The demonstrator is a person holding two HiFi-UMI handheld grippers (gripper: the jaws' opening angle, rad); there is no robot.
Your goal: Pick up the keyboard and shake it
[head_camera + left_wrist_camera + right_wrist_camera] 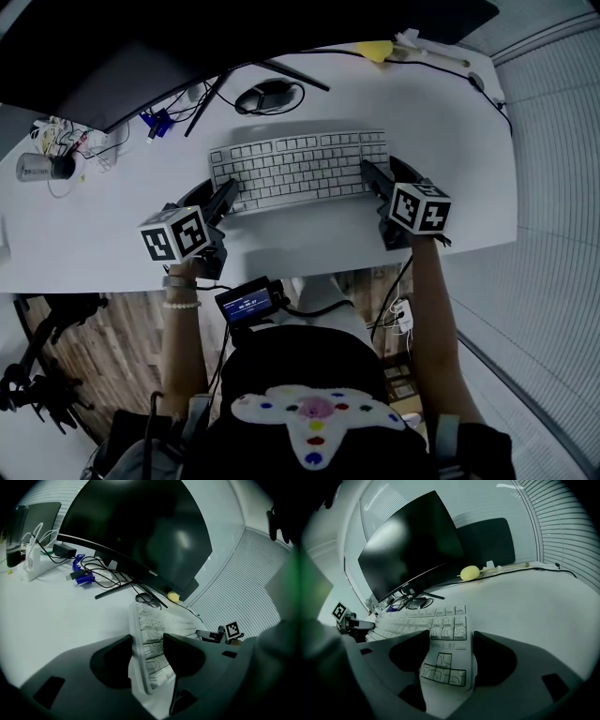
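Down on the white counter (84,239), just in front of the dark curved monitor (140,531), the keyboard (298,169) lies flat, long side toward the person, with a gripper at each end. Left gripper (147,641) first: it comes in at the near left corner, and its own view shows one jaw against the keyboard's outer side edge and the other down on the keys, closed on that end with no gap showing. Over to the right gripper (451,637): jaws spread wide, the right end with the arrow keys sitting between them, pads close alongside but not pressing, so nothing is held on this side. Behind the keyboard rests a dark mouse (265,96), its cable looping round it. Farther left, under the monitor, sits a tangle of wires with a blue connector (155,122), and a yellow rounded object (470,572) lies near the counter's far edge.
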